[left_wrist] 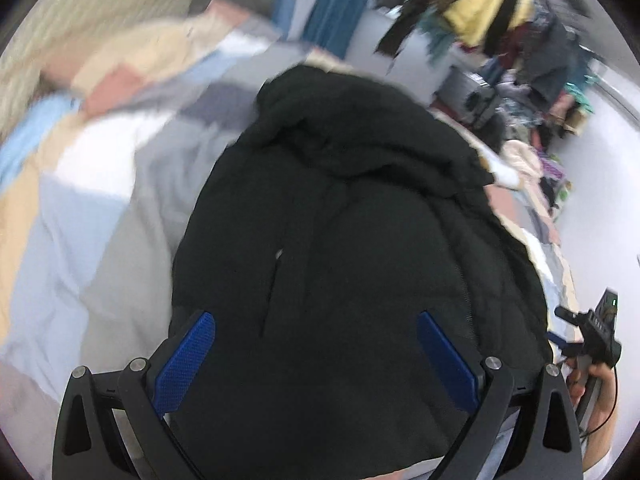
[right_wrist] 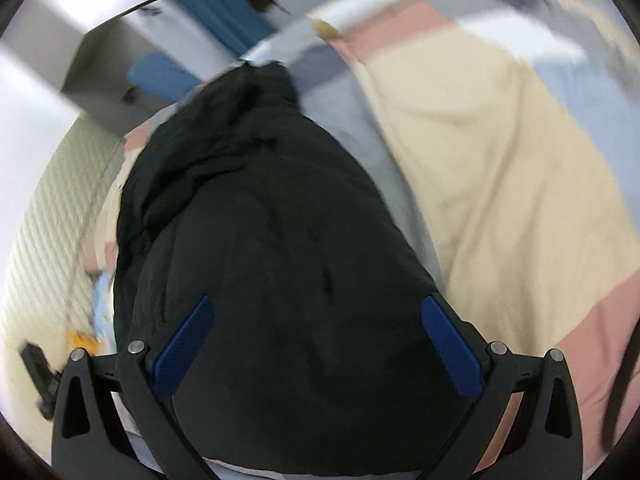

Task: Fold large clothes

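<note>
Patchwork bedspread [left_wrist: 80, 208]: I see pastel blocks of cream, blue, pink and grey; it underlies everything.
Black padded jacket [left_wrist: 340, 240]: it lies bunched on the bedspread, hood end away from me, filling the centre of both wrist views.
Clothes heap [left_wrist: 520, 40]: it sits beyond the bed, blurred.
Left gripper [left_wrist: 316, 360]: my tongs gape wide over the jacket's near edge, gripping nothing.
Right gripper [right_wrist: 318, 346]: wide too, above the jacket.

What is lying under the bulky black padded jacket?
The black padded jacket lies on a pastel patchwork bedspread that shows around it. Whatever sits directly beneath the jacket is covered. Both the left gripper and right gripper are open.
</note>
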A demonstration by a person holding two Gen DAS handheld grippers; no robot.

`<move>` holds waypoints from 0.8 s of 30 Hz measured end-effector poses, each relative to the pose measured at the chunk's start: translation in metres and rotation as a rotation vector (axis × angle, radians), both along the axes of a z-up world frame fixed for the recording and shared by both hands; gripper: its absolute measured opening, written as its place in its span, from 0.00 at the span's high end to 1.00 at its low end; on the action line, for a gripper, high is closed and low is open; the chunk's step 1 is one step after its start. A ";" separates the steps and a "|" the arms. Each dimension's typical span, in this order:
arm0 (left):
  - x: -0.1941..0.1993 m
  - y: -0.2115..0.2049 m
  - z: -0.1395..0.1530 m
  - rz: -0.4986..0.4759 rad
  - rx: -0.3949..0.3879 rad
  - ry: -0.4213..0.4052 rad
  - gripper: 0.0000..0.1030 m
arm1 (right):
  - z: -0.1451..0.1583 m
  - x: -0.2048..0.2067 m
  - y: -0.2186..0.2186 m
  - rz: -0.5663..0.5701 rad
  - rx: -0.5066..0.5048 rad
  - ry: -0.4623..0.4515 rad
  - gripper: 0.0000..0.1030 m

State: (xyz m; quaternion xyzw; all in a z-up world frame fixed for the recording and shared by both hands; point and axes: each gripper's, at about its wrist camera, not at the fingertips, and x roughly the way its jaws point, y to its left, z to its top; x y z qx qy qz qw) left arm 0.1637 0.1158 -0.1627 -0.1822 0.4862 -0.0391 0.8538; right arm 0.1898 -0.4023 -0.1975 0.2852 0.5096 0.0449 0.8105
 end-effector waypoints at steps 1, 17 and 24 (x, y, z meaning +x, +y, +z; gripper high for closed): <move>0.003 0.003 -0.007 0.020 0.002 0.034 0.01 | -0.009 0.002 -0.004 -0.016 0.008 0.039 0.00; 0.001 0.072 -0.055 0.280 -0.193 0.286 0.01 | -0.049 0.009 -0.001 0.080 0.248 0.160 0.00; 0.003 0.088 -0.067 0.181 -0.412 0.353 0.01 | -0.009 -0.008 0.009 0.169 0.424 -0.065 0.00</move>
